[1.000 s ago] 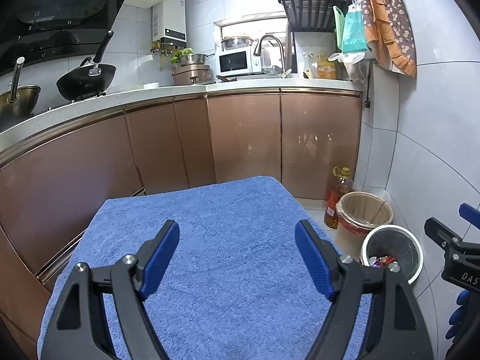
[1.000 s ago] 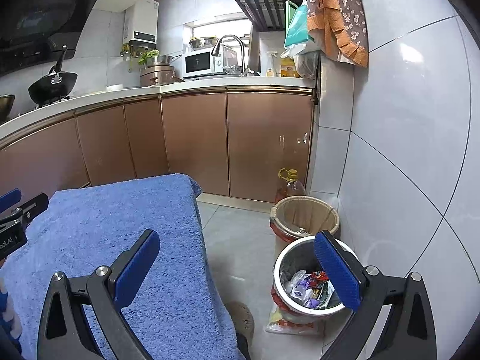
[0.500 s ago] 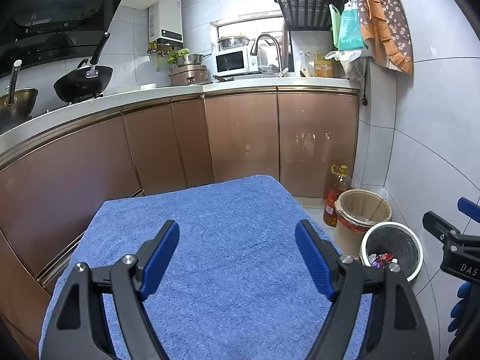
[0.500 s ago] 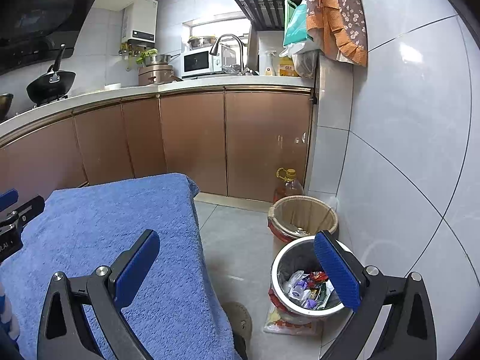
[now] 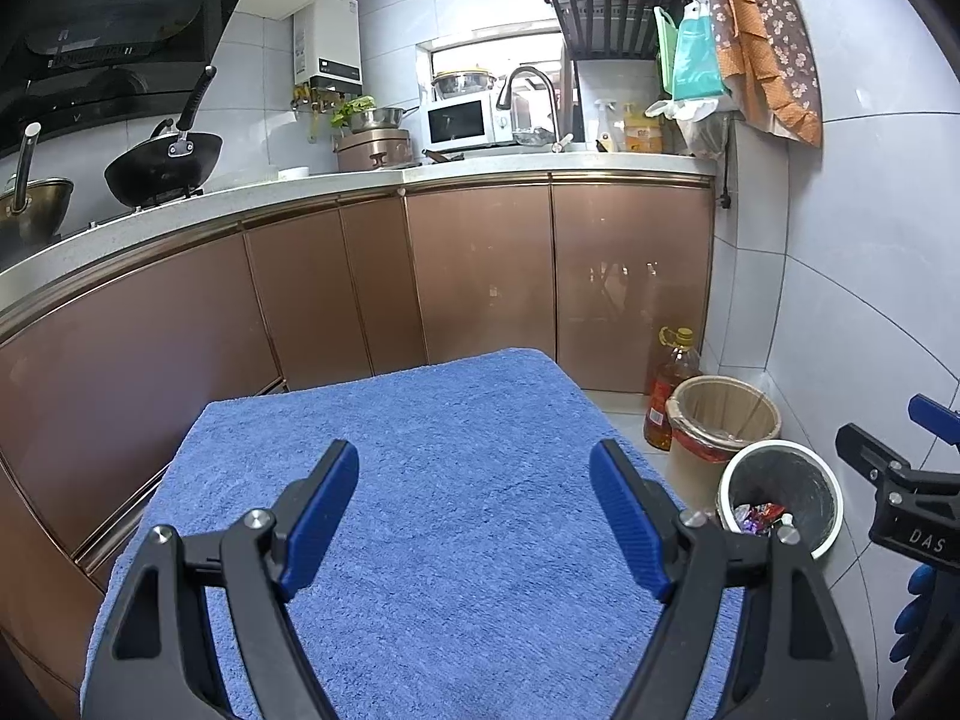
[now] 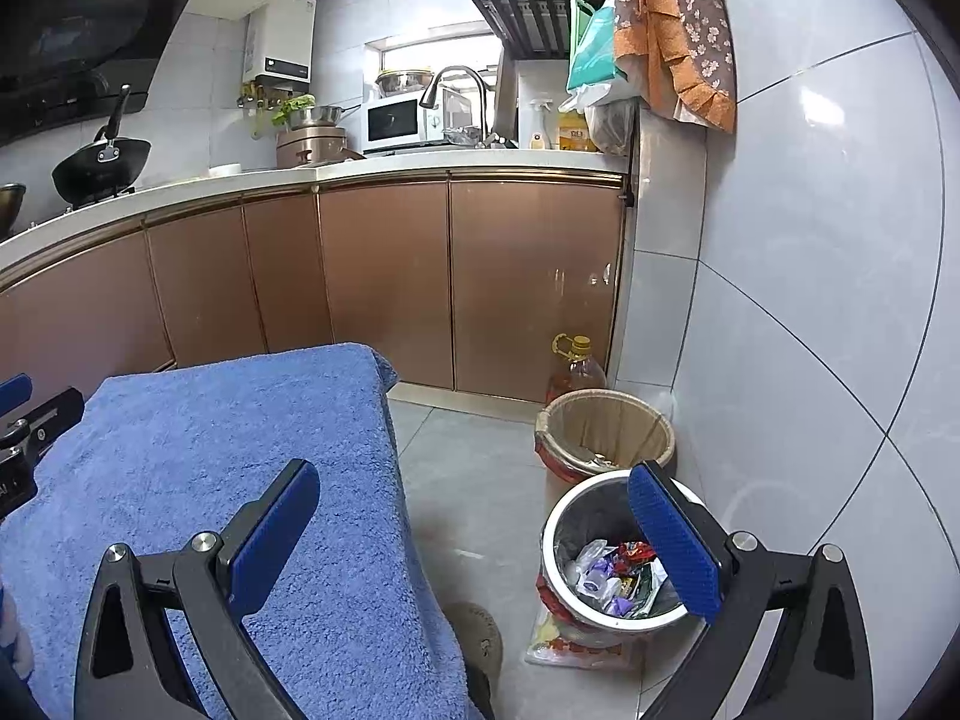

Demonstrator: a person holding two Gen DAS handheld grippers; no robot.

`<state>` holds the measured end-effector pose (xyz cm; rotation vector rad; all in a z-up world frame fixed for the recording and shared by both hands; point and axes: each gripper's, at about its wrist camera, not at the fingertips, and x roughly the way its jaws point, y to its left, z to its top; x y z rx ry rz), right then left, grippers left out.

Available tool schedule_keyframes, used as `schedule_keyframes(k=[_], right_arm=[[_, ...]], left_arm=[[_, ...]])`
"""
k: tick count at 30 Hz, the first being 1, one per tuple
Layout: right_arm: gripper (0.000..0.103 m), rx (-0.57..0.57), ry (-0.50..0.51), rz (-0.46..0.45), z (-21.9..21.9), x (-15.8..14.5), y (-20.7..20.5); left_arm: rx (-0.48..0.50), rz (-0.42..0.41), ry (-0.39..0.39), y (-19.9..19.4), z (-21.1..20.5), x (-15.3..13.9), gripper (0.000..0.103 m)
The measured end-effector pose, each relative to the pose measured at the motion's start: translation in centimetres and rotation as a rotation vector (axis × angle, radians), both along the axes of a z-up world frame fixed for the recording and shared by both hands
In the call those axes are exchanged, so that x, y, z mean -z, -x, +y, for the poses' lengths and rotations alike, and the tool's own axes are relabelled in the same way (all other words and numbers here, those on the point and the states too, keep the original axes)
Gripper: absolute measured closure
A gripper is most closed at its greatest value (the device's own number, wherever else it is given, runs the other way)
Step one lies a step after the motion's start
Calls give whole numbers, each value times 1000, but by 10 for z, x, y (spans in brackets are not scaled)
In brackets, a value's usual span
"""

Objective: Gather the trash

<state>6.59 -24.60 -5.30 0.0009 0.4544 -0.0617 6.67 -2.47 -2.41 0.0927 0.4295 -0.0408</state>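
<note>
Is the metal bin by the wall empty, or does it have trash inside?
It has trash inside. The metal bin stands upright on the floor, and the right wrist view shows colourful wrappers piled at its bottom, well below the rim.

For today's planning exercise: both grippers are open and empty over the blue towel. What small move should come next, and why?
Probably hold back and look around: the blue towel shows no litter, wrappers already fill the metal bin, and the left gripper and right gripper hold nothing.

Open room over the towel, tight by the wall

Bare blue towel [image 5: 456, 480] mid-frame; lower right crowded with metal bin [image 6: 606, 552], tan basket [image 6: 606, 426], oil bottle [image 6: 576, 366] against the tiled wall [image 6: 810, 300].
</note>
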Motion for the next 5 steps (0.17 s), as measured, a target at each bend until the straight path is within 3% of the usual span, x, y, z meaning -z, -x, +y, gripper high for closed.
schedule_keyframes(k=[5], right_arm=[[0, 2, 2, 1, -1, 0, -1]], left_arm=[[4, -2, 1, 2, 0, 0, 25]])
